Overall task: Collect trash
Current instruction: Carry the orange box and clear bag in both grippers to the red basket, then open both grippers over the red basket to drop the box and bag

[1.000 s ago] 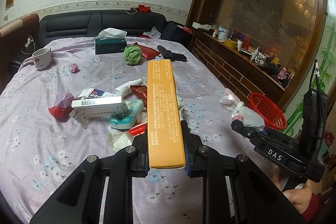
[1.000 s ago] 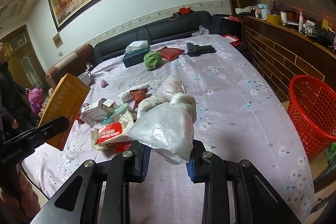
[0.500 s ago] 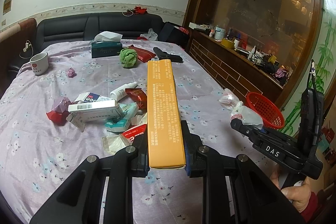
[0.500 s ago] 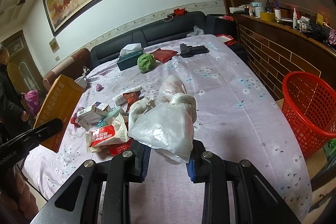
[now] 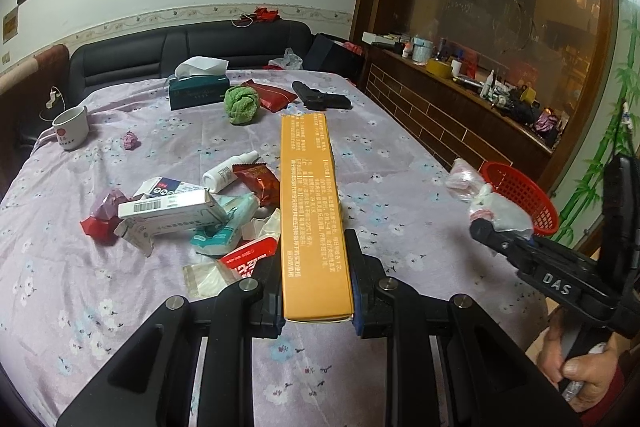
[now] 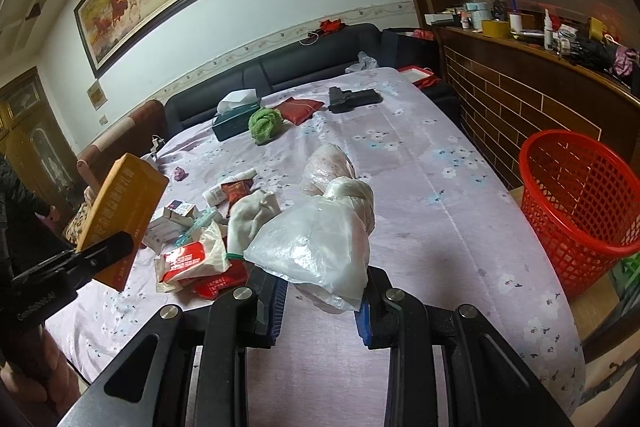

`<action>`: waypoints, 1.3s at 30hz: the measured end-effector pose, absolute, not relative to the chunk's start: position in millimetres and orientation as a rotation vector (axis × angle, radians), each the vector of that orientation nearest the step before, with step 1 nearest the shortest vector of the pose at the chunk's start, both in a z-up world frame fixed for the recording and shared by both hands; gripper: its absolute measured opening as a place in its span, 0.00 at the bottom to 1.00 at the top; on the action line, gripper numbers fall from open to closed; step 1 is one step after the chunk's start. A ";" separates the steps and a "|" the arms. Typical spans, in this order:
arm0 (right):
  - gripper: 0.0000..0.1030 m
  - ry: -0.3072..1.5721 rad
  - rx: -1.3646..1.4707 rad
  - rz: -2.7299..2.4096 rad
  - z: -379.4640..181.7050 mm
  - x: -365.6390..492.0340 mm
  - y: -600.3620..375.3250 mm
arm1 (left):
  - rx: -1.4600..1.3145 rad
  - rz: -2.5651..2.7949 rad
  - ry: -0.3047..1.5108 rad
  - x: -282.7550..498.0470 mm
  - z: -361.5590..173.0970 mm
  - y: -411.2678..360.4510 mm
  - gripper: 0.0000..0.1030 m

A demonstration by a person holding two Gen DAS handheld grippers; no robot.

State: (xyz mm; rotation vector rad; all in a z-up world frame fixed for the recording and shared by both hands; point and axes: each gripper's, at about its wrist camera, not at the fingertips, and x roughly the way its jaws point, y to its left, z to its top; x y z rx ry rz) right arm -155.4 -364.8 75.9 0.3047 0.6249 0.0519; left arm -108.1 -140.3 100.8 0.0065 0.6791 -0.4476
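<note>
One red basket [image 6: 576, 203], one mug [image 5: 71, 127], one tissue box [image 5: 199, 92] (teal), one orange carton [image 5: 312, 211].

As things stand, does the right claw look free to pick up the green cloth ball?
Probably not: the right claw is already clamped on a crumpled plastic bag, and the green cloth ball lies far across the table.

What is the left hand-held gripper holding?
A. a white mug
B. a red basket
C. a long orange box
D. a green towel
C. The left hand-held gripper is clamped on a long orange box; the green towel and white mug sit on the table, and the red basket stands beside it.
</note>
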 end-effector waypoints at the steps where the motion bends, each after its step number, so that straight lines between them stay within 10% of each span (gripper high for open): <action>1: 0.30 0.625 0.306 0.046 75.5 -155.9 -367.2 | 0.014 -0.445 0.679 -106.9 99.9 -143.1 0.22; 39: 0.30 0.555 0.516 -0.166 79.4 -196.9 -524.0 | 0.140 -0.834 0.771 -104.0 105.4 -331.3 0.22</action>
